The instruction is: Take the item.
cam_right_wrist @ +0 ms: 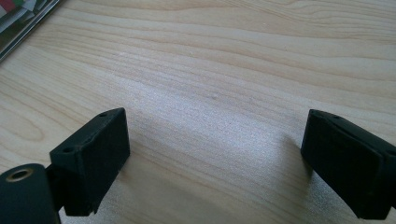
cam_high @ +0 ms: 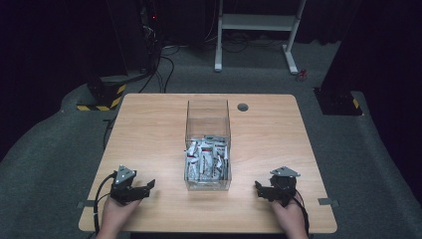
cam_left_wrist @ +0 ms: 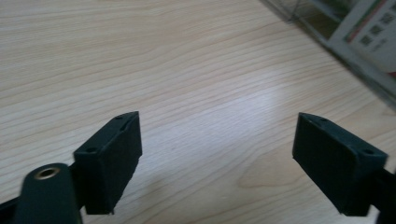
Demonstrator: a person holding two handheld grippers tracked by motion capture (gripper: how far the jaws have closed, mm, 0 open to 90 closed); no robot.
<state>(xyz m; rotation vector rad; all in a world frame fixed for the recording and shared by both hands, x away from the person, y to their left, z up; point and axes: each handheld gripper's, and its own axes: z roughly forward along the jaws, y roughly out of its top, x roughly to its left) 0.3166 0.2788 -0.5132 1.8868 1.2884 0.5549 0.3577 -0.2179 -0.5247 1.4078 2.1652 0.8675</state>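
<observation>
Jaws wide on both grippers, over pale wooden table (cam_high: 149, 129) amid dark room's grey carpet (cam_high: 50, 164).

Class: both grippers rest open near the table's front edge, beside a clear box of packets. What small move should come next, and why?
Probably lift the right gripper toward the clear box. Both it and the left gripper are open and empty, and the packets lie inside the open-topped box between them.

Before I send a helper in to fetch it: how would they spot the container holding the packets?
Start at the wooden table. At its middle stands a clear box, tall and see-through, between the left gripper and right gripper. Its lower, near part is heaped with small white packets; the round grey hole beside it is flat.
</observation>
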